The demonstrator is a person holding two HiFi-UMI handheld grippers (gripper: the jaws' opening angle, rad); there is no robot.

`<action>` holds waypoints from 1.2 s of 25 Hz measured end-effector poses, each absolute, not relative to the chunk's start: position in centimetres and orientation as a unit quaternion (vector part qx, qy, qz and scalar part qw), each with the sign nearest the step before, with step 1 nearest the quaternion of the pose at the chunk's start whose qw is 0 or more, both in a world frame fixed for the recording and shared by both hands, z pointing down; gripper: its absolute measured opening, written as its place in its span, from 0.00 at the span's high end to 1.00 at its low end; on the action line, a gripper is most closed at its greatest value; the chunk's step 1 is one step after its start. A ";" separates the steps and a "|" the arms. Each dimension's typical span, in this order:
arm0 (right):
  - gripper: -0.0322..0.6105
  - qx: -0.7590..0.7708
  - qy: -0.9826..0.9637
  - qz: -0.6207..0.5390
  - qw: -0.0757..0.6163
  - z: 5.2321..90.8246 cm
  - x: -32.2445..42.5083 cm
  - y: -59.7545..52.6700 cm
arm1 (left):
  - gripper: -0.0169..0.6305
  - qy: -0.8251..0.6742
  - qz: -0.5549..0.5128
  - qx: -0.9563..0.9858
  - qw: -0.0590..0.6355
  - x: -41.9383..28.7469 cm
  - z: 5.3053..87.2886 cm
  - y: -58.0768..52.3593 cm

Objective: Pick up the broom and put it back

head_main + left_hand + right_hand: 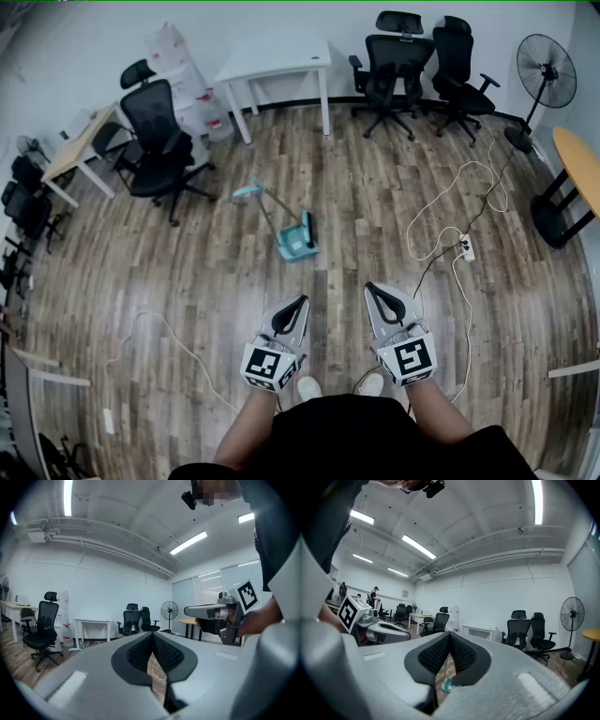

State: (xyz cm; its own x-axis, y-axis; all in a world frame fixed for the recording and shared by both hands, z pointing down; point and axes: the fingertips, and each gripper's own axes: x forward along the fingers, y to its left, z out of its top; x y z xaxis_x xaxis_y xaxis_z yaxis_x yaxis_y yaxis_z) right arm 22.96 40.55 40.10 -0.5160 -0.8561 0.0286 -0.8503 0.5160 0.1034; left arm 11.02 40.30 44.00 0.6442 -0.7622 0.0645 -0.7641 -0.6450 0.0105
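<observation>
Shut tip to tip, the left tongs (300, 302) hold nothing (they hover level above the wood floor (187, 281)). Ahead, well apart from both, the teal broom (296, 240) lies flat on the floor. Beside the left pair, the right tongs (371, 288) are also closed and empty.

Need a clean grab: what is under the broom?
Only wood floor shows beneath the broom along its handle. What lies under its teal ends is covered.
</observation>
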 end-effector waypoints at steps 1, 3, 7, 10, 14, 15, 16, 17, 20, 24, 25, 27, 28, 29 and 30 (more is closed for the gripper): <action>0.95 0.490 -0.870 -0.038 0.039 40.3 22.9 40.7 | 0.94 -0.421 0.028 0.906 0.019 11.1 44.0 40.5; 0.95 0.489 -0.871 -0.037 0.043 40.7 22.8 40.9 | 0.94 -0.422 0.028 0.906 0.018 11.2 44.0 40.8; 0.95 0.487 -0.871 -0.037 0.050 40.8 22.2 40.9 | 0.94 -0.422 0.027 0.906 0.013 10.3 44.1 41.0; 0.95 0.487 -0.872 -0.032 0.045 41.0 21.3 40.7 | 0.94 -0.424 0.032 0.905 0.019 9.0 44.6 40.9; 0.95 0.486 -0.873 -0.026 0.034 40.8 19.4 40.7 | 0.94 -0.419 0.032 0.907 0.024 7.4 44.9 41.2; 0.95 0.486 -0.873 -0.027 0.035 40.9 18.8 40.8 | 0.94 -0.417 0.032 0.908 0.023 7.0 44.9 41.2; 0.95 0.486 -0.873 -0.028 0.038 41.0 18.3 40.8 | 0.94 -0.415 0.031 0.909 0.023 6.5 44.9 41.3; 0.95 0.487 -0.872 -0.030 0.040 41.0 17.7 40.9 | 0.94 -0.412 0.032 0.910 0.021 6.0 45.0 41.3; 0.95 0.494 -0.868 -0.041 0.045 41.2 16.2 41.0 | 0.94 -0.401 0.038 0.915 0.014 4.2 45.3 41.3; 0.95 0.507 -0.860 -0.034 0.044 41.3 14.3 40.8 | 0.94 -0.397 0.040 0.917 0.021 1.5 45.6 40.7; 0.95 0.509 -0.859 -0.031 0.044 41.3 13.8 40.7 | 0.94 -0.396 0.039 0.917 0.021 1.0 45.5 40.6; 0.95 0.512 -0.857 -0.028 0.044 41.3 13.1 40.5 | 0.94 -0.393 0.037 0.919 0.019 0.5 45.4 40.2; 0.95 0.513 -0.857 -0.027 0.045 41.5 12.7 40.4 | 0.94 -0.392 0.036 0.919 0.019 0.3 45.5 40.0; 0.95 0.513 -0.857 -0.026 0.047 41.7 12.5 40.3 | 0.94 -0.392 0.035 0.919 0.020 0.1 45.7 39.8; 0.95 0.513 -0.857 -0.025 0.049 41.9 12.2 40.3 | 0.94 -0.392 0.036 0.919 0.023 0.0 46.0 39.8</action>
